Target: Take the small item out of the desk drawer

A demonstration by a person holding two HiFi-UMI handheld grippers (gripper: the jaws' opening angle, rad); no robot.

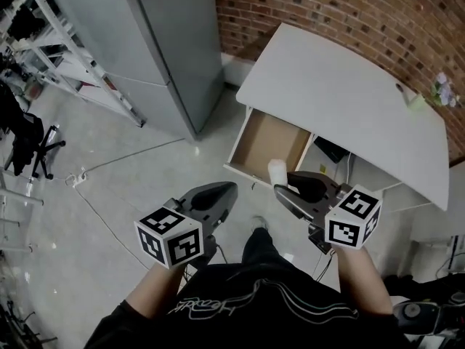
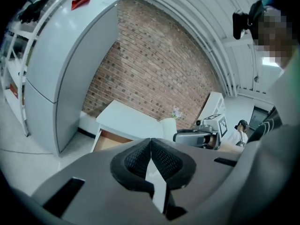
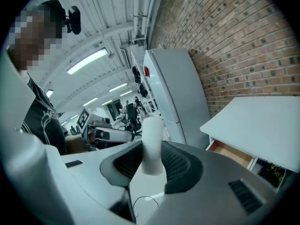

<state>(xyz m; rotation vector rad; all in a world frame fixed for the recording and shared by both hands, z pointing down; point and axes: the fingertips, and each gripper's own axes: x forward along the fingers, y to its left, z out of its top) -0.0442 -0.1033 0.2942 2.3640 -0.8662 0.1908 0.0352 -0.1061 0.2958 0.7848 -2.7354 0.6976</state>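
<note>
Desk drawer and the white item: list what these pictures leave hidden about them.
1. Drawer: head view, its near right corner lies behind the white item and the right gripper.
2. White item's lower end: right gripper view, sunk between the fingers; head view shows only its top.
3. Dark thing under the desk: head view, shadowed, too small to name.

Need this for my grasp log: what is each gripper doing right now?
Left gripper: jaws closed, empty.
Right gripper: jaws closed on a small white cylinder.
</note>
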